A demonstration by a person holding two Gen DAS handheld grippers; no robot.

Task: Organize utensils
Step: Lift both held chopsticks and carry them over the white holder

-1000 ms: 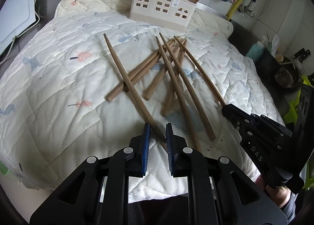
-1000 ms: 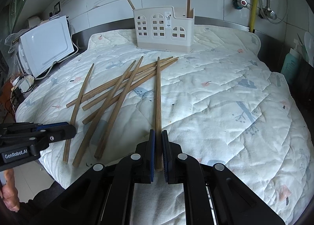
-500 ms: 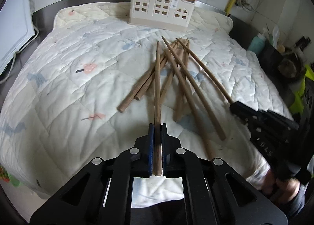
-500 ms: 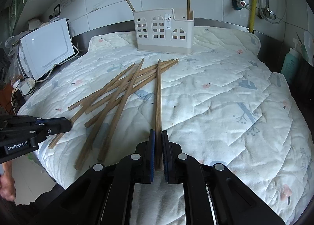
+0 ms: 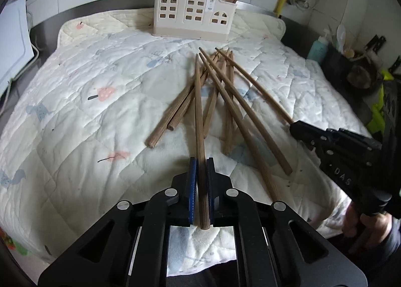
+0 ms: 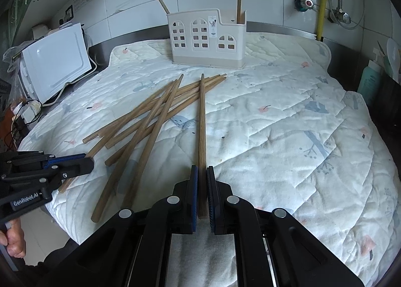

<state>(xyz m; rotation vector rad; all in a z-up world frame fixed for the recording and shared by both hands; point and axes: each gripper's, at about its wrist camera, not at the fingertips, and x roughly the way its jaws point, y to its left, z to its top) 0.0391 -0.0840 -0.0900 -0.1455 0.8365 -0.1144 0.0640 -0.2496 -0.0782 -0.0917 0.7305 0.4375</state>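
White tiled walls with fruit stickers stand behind your work place, and a big quilted cover (image 6: 275, 116) with small printed figures fills most of both views. At the upper left of the right wrist view a white appliance (image 6: 54, 64) sits beside the cover. At the top centre of both views you see the cream utensil holder (image 6: 206, 38) with arched windows; two chopsticks already stand in it, one at each end. Before it, in the middle of the frame, the loose wooden chopsticks (image 5: 225, 101) lie crossed in a pile on the cover.

Your left gripper (image 5: 200, 186), at the lower centre of its own view, is clamped on one chopstick (image 5: 199, 121), which points forward over the pile toward the holder. Your right gripper (image 6: 202, 194) is likewise closed on another chopstick (image 6: 201, 121) at its thick end, the thin tip reaching the far end of the pile. At the right edge of both views a teal bottle (image 6: 371, 81) stands.
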